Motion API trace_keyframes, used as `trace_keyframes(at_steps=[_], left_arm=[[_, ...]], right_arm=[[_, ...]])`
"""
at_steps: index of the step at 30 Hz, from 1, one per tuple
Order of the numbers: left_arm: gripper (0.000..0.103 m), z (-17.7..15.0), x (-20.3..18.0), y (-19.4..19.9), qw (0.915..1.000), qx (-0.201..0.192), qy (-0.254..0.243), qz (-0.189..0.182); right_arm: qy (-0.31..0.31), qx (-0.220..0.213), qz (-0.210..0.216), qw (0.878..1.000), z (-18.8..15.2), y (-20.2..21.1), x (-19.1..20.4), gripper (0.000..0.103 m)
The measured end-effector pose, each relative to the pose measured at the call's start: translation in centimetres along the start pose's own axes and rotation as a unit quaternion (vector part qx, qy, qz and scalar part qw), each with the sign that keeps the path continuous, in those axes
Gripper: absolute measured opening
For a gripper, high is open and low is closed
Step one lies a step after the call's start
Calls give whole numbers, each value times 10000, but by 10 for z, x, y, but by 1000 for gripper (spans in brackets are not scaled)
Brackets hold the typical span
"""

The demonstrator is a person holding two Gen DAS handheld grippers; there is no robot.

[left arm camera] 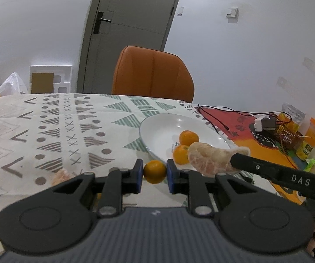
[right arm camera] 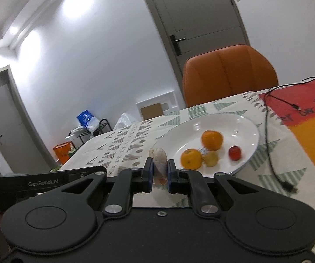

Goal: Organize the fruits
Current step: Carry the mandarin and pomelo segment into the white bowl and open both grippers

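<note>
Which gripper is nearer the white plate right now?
Right. The right gripper, holding a peeled segment, overlaps the white plate's near rim; the left gripper hangs just short of it.

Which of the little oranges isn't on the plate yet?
The small orange pinched in the left tongs, hanging just short of the white plate. The other two oranges already lie on the plate, side by side.

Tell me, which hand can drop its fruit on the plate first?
Probably right: its fingers hold the peeled segment at the white plate's rim. The left's orange sits short of it.
</note>
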State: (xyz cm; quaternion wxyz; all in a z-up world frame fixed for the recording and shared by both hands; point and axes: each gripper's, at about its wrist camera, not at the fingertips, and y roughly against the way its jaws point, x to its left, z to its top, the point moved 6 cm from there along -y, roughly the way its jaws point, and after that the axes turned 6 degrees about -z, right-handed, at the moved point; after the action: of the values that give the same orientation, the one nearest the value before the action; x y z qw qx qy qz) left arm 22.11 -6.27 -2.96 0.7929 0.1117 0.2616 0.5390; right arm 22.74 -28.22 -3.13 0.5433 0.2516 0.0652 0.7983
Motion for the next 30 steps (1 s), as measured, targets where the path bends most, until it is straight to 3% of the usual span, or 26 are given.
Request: trace_keyframes(at_steps=[18, 30], left_arm=[[21, 14, -18, -51, 9997, 179, -181, -42], [21, 16, -26, -88, 9989, 402, -228, -5]], right_arm=[[-317, -181, -489, 9981, 12, -5, -45, 11], [-376, -100, -519, 9979, 14, -11, -59, 11]])
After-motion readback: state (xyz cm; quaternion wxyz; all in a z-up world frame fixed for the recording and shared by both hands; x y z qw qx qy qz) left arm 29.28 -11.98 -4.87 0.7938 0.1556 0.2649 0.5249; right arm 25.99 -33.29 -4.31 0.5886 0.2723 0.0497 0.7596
